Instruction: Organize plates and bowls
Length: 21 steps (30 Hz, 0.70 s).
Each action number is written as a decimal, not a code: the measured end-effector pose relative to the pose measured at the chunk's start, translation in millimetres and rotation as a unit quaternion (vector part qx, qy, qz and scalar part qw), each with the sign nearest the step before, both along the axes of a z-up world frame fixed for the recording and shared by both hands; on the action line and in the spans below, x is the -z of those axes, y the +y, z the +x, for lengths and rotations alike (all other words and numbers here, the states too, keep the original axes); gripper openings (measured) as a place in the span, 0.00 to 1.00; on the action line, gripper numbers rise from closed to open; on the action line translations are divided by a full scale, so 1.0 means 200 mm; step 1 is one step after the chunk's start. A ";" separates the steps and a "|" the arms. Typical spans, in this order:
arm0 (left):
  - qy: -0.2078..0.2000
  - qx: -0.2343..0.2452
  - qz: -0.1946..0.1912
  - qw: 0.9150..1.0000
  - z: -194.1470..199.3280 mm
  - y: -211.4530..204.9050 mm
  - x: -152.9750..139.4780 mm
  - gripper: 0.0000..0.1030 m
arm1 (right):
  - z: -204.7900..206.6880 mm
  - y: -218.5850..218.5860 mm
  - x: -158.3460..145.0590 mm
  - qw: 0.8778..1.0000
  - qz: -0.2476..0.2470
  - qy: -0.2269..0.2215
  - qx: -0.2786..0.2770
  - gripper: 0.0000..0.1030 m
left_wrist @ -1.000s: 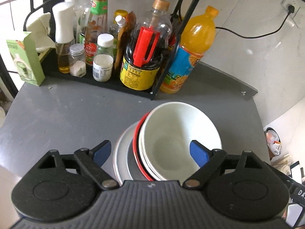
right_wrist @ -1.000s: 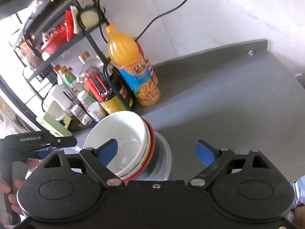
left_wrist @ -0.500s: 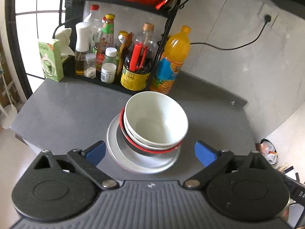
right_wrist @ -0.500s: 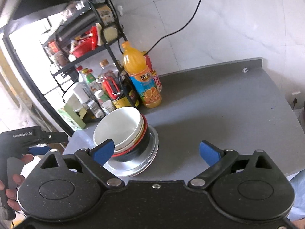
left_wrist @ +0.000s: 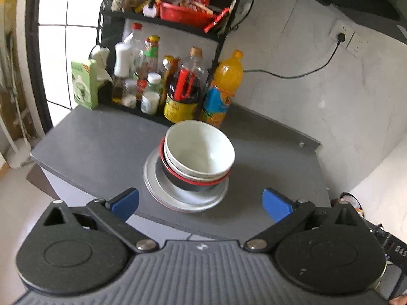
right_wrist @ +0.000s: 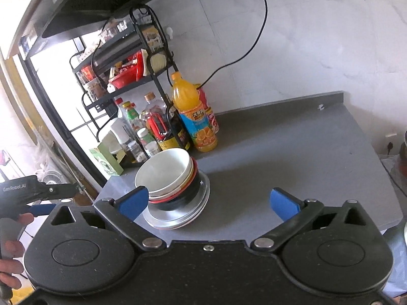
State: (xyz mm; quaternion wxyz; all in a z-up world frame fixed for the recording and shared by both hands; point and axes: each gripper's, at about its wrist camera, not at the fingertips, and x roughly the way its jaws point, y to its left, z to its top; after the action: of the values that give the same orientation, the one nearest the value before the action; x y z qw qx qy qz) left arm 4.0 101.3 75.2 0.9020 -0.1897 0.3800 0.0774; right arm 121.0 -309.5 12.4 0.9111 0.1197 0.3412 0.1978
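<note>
Left gripper (left_wrist: 201,204) held back from the near edge of the grey counter (left_wrist: 101,139), above the level of its top, looking down; blue-tipped fingers (left_wrist: 126,200) spread wide, gripping nothing. Right gripper (right_wrist: 208,200) likewise raised and drawn back off the counter edge, fingers (right_wrist: 283,202) wide apart and empty. From the right wrist view, a hand (right_wrist: 10,259) wrapped around the left gripper's handle at the far left. Stack of bowls (left_wrist: 198,152) nested on the plates (left_wrist: 162,190) near the counter's front edge: white bowl on top, red-rimmed black one beneath, pale plates at the bottom. Just behind the stack, an orange drink bottle (left_wrist: 223,89) beside a black rack (left_wrist: 157,25) of condiments.
</note>
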 end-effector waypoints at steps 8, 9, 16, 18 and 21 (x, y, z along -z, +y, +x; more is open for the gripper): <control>-0.027 0.012 0.026 0.999 -0.09 -0.07 -0.06 0.99 | -0.11 -0.02 -0.09 0.999 -0.021 -0.037 -0.003 1.00; -0.029 0.014 0.028 0.999 -0.10 -0.08 -0.06 0.99 | -0.12 -0.03 -0.10 0.999 -0.020 -0.037 0.001 1.00; -0.035 0.024 0.059 0.997 -0.18 -0.15 -0.06 0.99 | -0.18 -0.04 -0.10 0.998 -0.044 -0.033 0.035 1.00; -0.035 0.028 0.073 0.996 -0.20 -0.17 -0.07 0.99 | -0.20 -0.04 -0.10 0.997 -0.052 -0.033 0.043 1.00; -0.037 0.035 0.093 0.994 -0.23 -0.20 -0.07 0.99 | -0.25 -0.05 -0.10 0.996 -0.059 -0.037 0.051 1.00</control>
State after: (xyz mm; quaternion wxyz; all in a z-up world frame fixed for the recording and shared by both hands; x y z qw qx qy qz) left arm -42.5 62.2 89.2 0.9315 -0.0939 0.3436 0.0741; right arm 70.9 -319.0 32.2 0.9375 0.0757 0.3115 0.1351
